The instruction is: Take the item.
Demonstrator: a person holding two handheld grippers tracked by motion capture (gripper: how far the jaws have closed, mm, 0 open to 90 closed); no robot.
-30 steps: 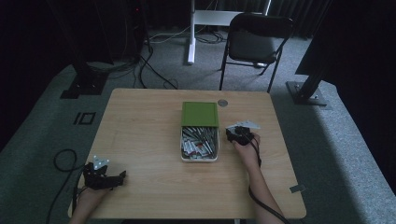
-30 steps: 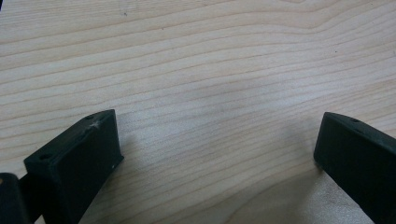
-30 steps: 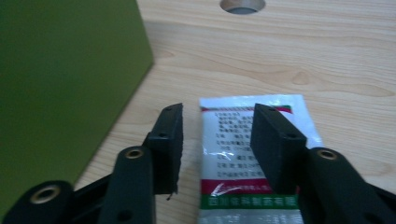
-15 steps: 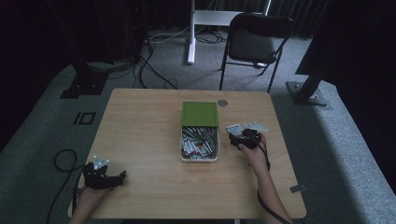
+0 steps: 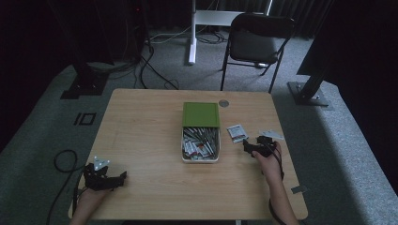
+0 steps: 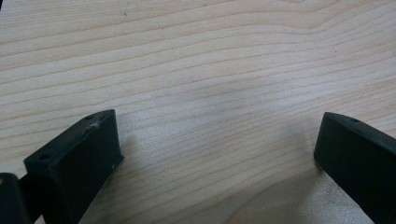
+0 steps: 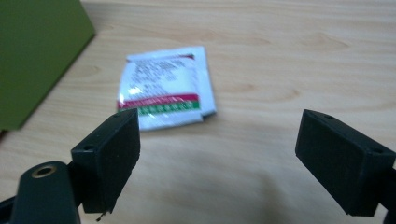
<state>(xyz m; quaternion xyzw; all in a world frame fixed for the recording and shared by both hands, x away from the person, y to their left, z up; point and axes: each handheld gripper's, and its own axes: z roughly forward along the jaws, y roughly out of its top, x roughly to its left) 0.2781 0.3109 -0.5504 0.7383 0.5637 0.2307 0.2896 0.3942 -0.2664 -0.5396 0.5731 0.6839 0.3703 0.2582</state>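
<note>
Stands wide open with nothing between the jaws: right hand-held gripper (image 7: 219, 126), jaws having just been opening. Lies flat on the pale wooden surface (image 5: 141, 126), just ahead of the left jaw tip and free of it: small white foil sachet with a red and green band (image 7: 163, 88). From the high view, sits just right of the white open box of sachets (image 5: 200, 159) and its green square lid (image 5: 201, 115), with a second white sachet (image 5: 272, 135) near it further right.

Looks like the letting-go step of laying sachets out beside the box. To finish it well: keep the jaws spread, draw back level and clear of the sachet's edge so as not to drag it, then swing over the box for the next one, coming down on a single packet and not a bunch.

Rests at the near left corner, jaws apart over bare wood: left hand-held gripper (image 6: 219, 126).

Against a second ago: right hand-held gripper now further from the box and nearer the person, the sachet left lying on its own; left one unmoved.
</note>
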